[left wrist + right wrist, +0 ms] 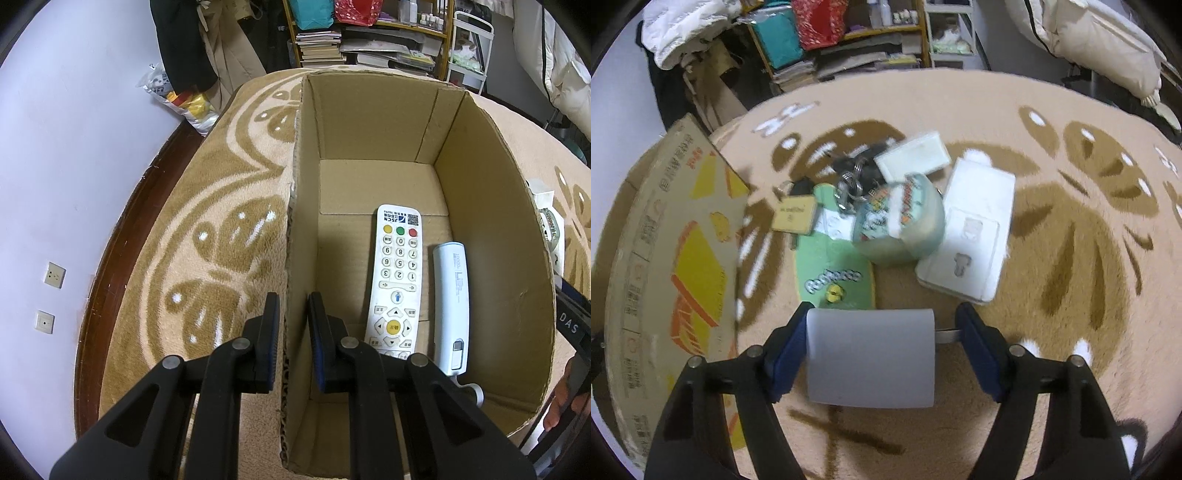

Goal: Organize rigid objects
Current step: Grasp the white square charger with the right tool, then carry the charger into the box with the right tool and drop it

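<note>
pale block (870, 360) between tongs (882, 354)

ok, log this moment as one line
left tool: clamped on box wall | right tool: open around grey block | in box: remote, white stick

One cardboard box (480, 206) holds two things: one remote control (397, 280) and one white power bank (452, 306). Two white cases (971, 229) lie on the rug (1071, 295).

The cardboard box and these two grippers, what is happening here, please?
A person is sorting loose items into the cardboard box. The left gripper is clamped on the box's side wall. A white remote and a pale blue device already lie inside. The right gripper has a grey-white block between its jaws, touching one finger only; a gap remains at the other. More items wait on the rug.
</note>
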`<state>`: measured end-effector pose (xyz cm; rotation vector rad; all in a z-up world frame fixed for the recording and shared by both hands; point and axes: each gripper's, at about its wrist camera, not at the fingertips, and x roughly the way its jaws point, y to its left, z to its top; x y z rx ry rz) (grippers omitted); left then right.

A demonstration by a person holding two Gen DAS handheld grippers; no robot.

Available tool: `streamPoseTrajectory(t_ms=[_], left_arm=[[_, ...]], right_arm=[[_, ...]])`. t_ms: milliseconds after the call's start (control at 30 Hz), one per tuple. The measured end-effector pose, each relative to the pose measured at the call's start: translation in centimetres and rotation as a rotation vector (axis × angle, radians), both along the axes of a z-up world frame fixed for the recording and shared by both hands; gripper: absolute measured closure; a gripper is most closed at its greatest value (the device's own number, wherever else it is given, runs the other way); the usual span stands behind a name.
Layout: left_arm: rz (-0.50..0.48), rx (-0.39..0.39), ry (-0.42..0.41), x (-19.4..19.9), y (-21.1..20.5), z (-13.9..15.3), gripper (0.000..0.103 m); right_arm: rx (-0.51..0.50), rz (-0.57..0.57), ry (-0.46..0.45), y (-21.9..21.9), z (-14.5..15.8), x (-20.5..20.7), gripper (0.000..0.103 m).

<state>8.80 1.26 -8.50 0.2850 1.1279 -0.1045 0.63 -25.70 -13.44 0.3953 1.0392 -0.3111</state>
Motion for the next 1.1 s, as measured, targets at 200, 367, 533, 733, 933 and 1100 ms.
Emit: streamPoseTrajectory(t_ms=[200, 367, 533, 733, 933, 1100], left_arm=[[-0.002, 0.01, -0.002, 0.0, -0.1, 0.0, 0.087], [-0.001, 0.01, -0.002, 0.0, -0.2, 0.0, 0.087], [-0.001, 0.009, -0.002, 0.0, -0.2, 0.0, 0.087], [0.0, 0.006, 0.0, -0.1, -0.2, 0.0, 0.087], [0.0, -0.001, 0.004, -0.1, -0.1, 0.1, 0.087], [0.013, -0.035, 0.018, 0.1, 0.2, 0.3, 0.087]], right_arm=[[-0.031, 0.062, -0.104, 1.7, 2.9, 0.5, 0.022], [-0.009, 0.071, -0.216, 2.1, 6.0, 0.5, 0.022], [-0.005, 0.114, -0.343, 3.7, 9.3, 0.5, 0.022], [-0.04, 0.191, -0.464, 6.5, 12.0, -0.1, 0.022], [-0.053, 0.278, -0.52, 9.1, 13.0, 0.1, 0.022], [-0.011, 0.332, -0.513, 10.7, 12.6, 0.9, 0.022]])
